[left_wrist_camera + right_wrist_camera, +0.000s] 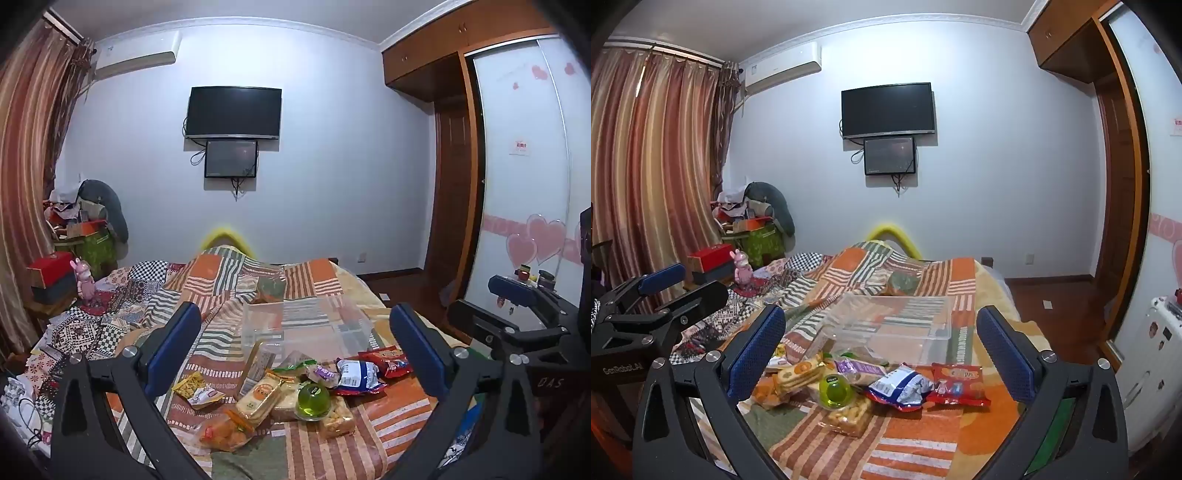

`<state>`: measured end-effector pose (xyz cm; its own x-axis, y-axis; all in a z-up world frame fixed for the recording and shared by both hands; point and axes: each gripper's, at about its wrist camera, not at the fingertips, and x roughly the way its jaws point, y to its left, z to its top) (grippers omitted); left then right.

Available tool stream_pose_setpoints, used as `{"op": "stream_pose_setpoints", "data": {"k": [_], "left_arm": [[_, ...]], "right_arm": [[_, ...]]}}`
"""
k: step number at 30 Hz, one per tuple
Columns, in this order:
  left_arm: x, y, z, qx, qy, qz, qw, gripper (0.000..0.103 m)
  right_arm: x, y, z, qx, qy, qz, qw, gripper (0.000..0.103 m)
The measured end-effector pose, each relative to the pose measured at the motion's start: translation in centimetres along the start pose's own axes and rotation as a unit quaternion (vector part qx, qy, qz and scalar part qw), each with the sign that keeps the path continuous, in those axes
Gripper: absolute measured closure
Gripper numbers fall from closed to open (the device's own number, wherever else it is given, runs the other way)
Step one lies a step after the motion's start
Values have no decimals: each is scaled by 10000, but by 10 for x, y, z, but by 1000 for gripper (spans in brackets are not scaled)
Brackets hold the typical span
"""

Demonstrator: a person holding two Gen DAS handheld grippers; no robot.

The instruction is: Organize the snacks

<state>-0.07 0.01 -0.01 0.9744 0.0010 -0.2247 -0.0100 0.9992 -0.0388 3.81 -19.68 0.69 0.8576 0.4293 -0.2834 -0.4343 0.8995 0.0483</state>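
Note:
A pile of snacks lies on the striped bedspread: a green jelly cup [313, 397] [834, 391], a blue-white bag [357, 376] [900, 386], a red packet [388, 360] [957, 380], a biscuit pack [258, 397] [798, 373], and an orange bag [223, 432]. A clear plastic bin [306, 325] [890, 325] stands empty just behind the pile. My left gripper [295, 343] is open and empty above the pile. My right gripper [882, 343] is open and empty, also above it. Each gripper shows at the edge of the other's view.
The bed [332, 450] has rumpled patchwork quilts [92, 325] at the left. A cluttered side table with boxes [51, 273] and a pink toy [85, 277] stands at the left by the curtain. A wardrobe [517, 184] is at the right.

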Motion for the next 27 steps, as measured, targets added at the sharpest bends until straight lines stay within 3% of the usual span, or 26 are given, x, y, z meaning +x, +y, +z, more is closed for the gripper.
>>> {"op": "stream_pose_setpoints", "data": {"k": [27], "left_arm": [[2, -1, -1, -72, 35, -34, 10000, 0]], "right_arm": [[0, -1, 2, 6, -32, -10, 10000, 0]]}}
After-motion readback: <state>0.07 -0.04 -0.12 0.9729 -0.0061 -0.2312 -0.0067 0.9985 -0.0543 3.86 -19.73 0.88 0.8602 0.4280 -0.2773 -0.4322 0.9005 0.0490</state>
